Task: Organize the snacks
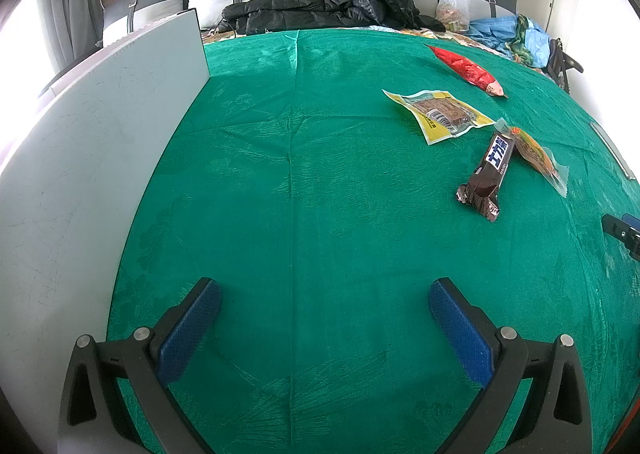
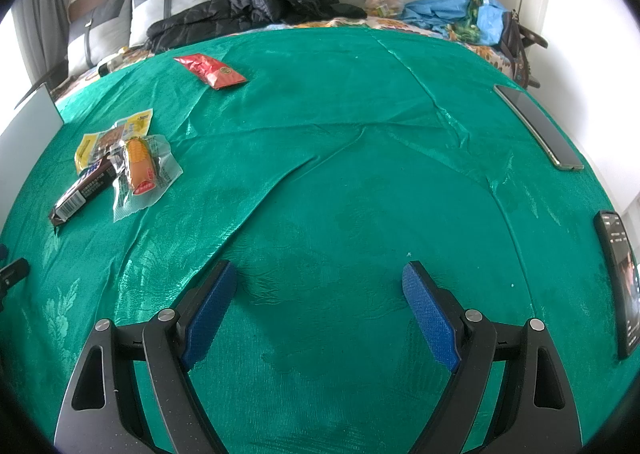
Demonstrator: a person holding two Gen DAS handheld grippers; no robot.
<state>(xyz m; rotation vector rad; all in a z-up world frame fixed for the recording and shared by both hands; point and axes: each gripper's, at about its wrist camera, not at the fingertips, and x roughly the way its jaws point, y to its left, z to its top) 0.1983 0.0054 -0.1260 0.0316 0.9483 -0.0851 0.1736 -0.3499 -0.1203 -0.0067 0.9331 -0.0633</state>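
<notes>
Above the wrinkled green cloth (image 2: 360, 174), the right gripper (image 2: 320, 294) hung spread wide and empty; the left gripper (image 1: 324, 314) likewise, beside a tall pale-grey panel (image 1: 100, 134). Snacks lay well ahead: a brown chocolate bar in foil wrapper (image 1: 486, 174) overlapping a clear-edged orange sausage packet (image 1: 534, 152), a flat yellow vacuum pouch (image 1: 440, 114) nearby, a red foil packet (image 1: 468, 68) farther off. Risk, as judged: pinching either overlapped snack could drag its neighbour or bunch loose cloth.

Chocolate bar (image 1: 485, 174) between flat packet (image 1: 438, 114) and corn sausage (image 1: 534, 155) — chili packet (image 1: 468, 68) behind, on the cloth (image 1: 300, 182).
</notes>
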